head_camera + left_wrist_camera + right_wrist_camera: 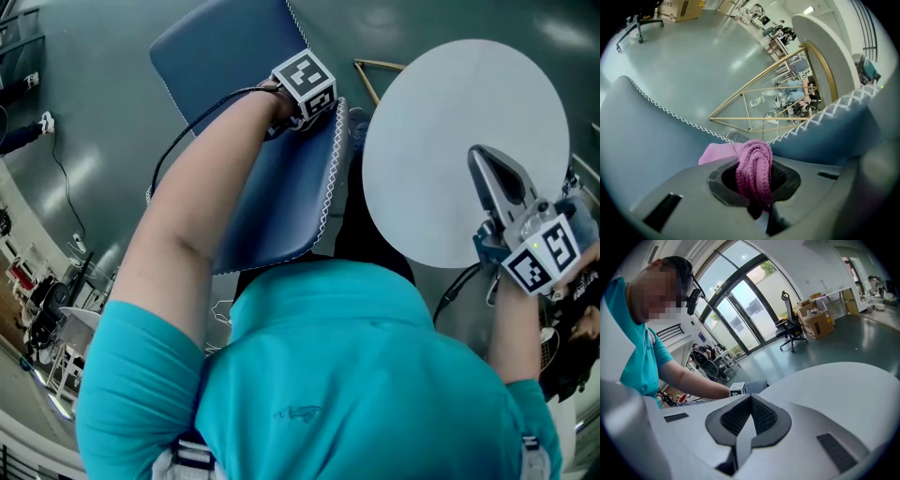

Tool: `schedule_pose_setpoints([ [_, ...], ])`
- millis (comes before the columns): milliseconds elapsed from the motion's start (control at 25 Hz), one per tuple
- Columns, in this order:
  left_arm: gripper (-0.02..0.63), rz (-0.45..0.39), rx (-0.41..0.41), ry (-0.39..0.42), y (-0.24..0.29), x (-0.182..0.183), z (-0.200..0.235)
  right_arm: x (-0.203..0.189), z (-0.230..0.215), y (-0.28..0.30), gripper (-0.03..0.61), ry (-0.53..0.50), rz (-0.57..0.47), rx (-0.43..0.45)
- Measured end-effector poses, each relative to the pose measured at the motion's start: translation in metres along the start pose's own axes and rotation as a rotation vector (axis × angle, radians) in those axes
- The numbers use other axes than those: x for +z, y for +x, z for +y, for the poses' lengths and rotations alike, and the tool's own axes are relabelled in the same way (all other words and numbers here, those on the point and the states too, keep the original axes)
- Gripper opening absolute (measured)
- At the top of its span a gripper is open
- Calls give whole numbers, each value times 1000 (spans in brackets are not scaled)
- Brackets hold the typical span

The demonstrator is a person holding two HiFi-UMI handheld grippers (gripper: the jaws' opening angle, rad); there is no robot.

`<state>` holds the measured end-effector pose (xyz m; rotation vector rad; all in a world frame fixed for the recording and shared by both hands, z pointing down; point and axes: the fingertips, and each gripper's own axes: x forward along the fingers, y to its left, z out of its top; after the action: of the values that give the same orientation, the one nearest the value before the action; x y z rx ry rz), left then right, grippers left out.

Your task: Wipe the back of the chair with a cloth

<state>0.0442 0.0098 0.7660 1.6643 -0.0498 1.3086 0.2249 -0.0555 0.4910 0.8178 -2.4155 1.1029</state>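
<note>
A blue padded chair with white zigzag stitching stands to the left of me. My left gripper is down at the chair's stitched edge, where its two panels meet. It is shut on a pink knitted cloth, which bunches out between the jaws onto the blue padding. In the head view the cloth is hidden under the gripper. My right gripper hovers over the round white table, shut with nothing in it.
The table's gold wire legs stand just beyond the chair's edge. A black cable runs from the left gripper along my arm. Office chairs, boxes and desks stand far off on the grey floor.
</note>
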Motion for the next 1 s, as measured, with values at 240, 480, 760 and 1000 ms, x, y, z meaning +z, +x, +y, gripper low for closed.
schedule_pose_setpoints([
  [240,58,-138,-87,-25,-31,18,-10,8,7,4,-8,-16,-13,21],
  [480,58,-260,-140,-66,-54,25,-18,16,14,6,-8,-24,-26,35],
  [760,58,-558,-261,-132,-131,33,-28,51,32,12,-8,-56,-72,47],
  [1000,58,-726,-162,-198,-186,5,-38,67,52,5,-8,-105,-114,56],
])
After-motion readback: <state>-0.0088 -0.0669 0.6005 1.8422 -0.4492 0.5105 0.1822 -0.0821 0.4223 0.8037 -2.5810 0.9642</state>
